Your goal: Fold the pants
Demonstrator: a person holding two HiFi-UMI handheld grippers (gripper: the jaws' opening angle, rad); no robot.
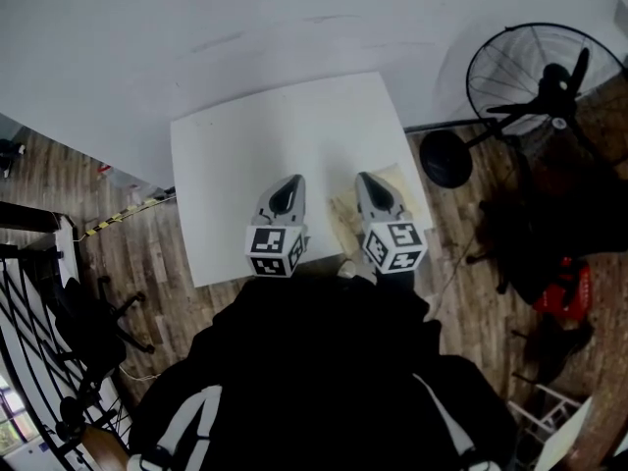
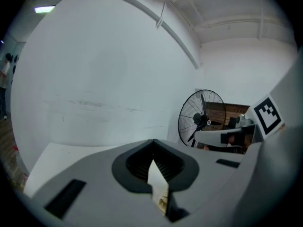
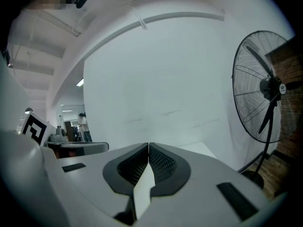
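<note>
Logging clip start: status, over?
Left gripper shut, empty. Right gripper same. Pants not made out; beige patch on table beneath it. Nothing in the way.

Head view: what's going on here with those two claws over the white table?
A person in dark clothes stands at a square white table and holds the left claw and the right claw side by side above its near edge. Both claws are shut and grip nothing. A pale beige patch lies on the table under the right claw; what it is can't be told. No pants can be made out, so folding hasn't begun. A black standing fan is off to the right.
</note>
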